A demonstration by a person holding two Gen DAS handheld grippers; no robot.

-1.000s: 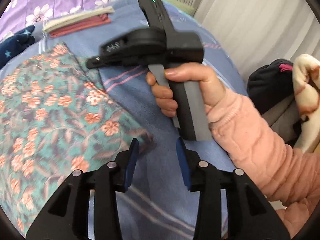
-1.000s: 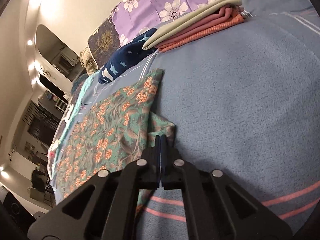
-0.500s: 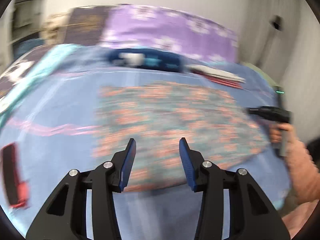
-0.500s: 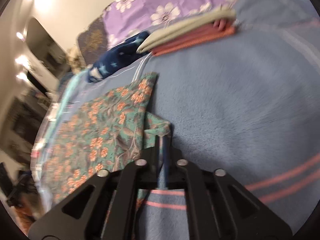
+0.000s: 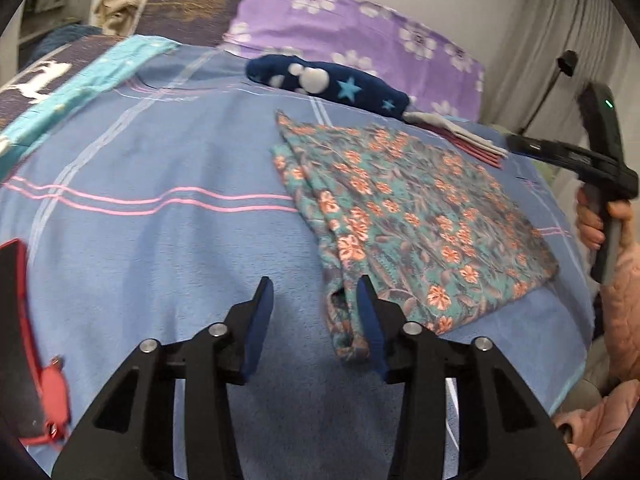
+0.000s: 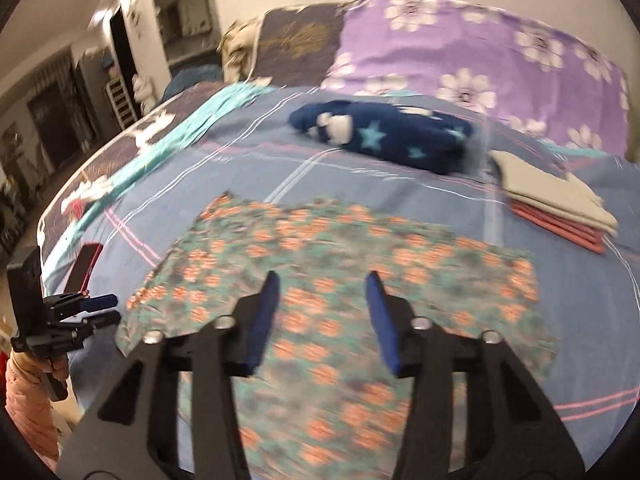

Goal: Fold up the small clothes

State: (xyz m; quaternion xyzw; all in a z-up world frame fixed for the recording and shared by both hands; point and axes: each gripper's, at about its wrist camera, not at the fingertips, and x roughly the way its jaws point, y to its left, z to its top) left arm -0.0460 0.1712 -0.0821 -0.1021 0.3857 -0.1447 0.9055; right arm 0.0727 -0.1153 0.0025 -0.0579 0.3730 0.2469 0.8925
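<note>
Lying flat on the blue striped bed sheet, folded teal floral garment, thin and soft, orange blossoms; left gripper fingers parted, empty; right gripper fingers just opened, holding nothing

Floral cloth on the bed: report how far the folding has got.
Done: a grey and red folded stack sits at the far side. In hand: nothing; the floral cloth lies partly folded on the blue bedspread, and both the left tongs and right tongs are open and empty. Left: finishing this cloth, probably the navy star garment.
</note>
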